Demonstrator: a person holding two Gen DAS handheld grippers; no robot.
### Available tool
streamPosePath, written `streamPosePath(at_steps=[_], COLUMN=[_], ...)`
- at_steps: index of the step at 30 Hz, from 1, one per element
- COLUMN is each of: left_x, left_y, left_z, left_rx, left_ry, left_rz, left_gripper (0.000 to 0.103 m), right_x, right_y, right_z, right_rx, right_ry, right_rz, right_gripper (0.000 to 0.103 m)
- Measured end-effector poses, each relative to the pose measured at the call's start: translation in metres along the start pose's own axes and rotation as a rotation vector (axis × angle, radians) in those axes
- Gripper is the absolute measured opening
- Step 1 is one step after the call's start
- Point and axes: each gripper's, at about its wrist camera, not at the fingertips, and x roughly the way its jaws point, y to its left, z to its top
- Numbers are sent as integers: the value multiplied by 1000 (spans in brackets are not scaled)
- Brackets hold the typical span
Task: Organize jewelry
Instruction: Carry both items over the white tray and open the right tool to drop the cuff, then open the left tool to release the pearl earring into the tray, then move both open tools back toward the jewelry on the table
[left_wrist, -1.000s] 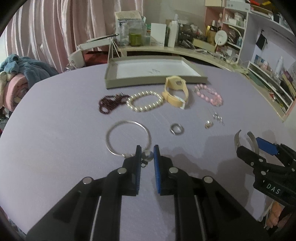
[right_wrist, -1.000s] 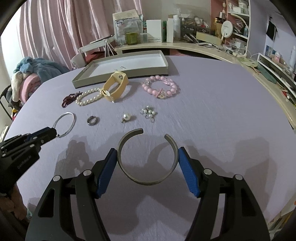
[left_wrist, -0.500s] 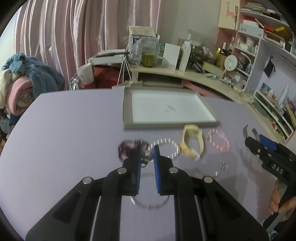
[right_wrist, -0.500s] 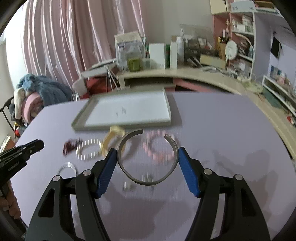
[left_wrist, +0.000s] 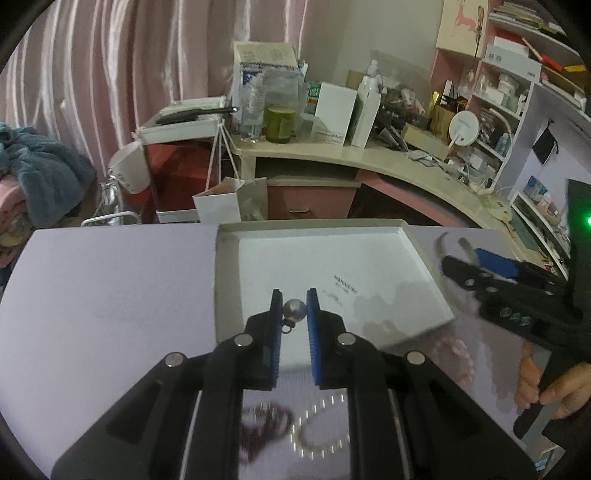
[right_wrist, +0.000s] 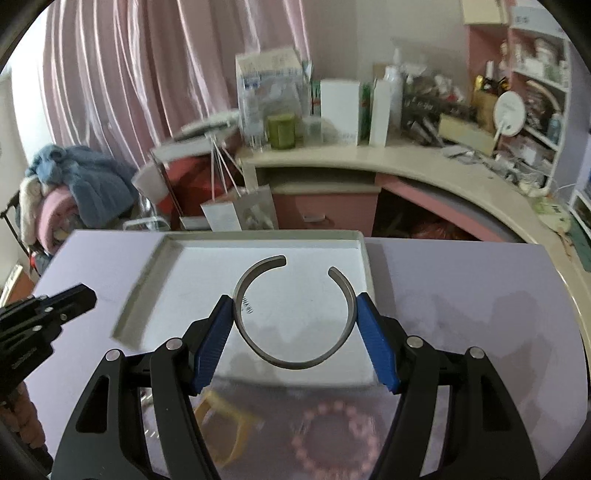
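Left gripper (left_wrist: 294, 308), low centre of its view, pinches a small silver metal ball with a tiny loop (left_wrist: 293, 311) between narrow blue pads, over the shallow grey cardboard tray with a white floor (left_wrist: 424, 258) in mid-frame. Right gripper (right_wrist: 295, 321), spread wide, clamps an open grey metal cuff bangle (right_wrist: 295, 363) above that tray's lower centre; a blurred pink bead bracelet (right_wrist: 334, 439) lies on the lilac table (right_wrist: 461, 295) below.

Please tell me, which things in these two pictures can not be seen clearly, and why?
- Hoop hanging from the silver ball, left wrist view: hidden behind the left gripper.
- Dark red beads and pearl bracelet, same view: blurred, partly covered by the gripper's arms.
- Pink bead bracelet and yellow band, right wrist view: blurred, partly behind the right gripper.
- Print in the tray: too small.
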Motion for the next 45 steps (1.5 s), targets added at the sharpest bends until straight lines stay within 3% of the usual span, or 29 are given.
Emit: streamPosePath(at_steps=[5,10,12,14,22,24,25,26,31,35,45], left_x=[46,83,91,100,120,122,120,118,81,28,-83], left_y=[0,-1,-2,-3,-15,-17,-18,-18,-13,3,36], left_z=[18,25,25,25,30,33,33,33,20,-5,-102], left_rx=[25,42,43,40,55,51,46,41,14,-33,-107], left_ry=[50,94,107,119,133,127,123,116,51,-31,-145], left_rz=[0,5,5,4,6,13,12,12,9,36,205], left_gripper=[13,13,13,13,14,20,35,50,62,75,90], right_x=[55,84,87,80,50,39,35,29,-6,-33,-82], right_y=[1,1,0,-2,-21,-28,-31,-35,-48,-51,-32], right_z=[11,19,19,18,7,2,0,-2,-25,-49,-117], right_rx=[-14,-10,-9,-2,37,59,67,75,122,157,192], right_ry=[106,145,157,139,87,68,58,47,-5,-44,-43], right_rz=[-9,-1,4,16,12,-1,-8,-15,-56,-77,-67], right_gripper=[69,69,71,86,86,86,86,86,86,86,86])
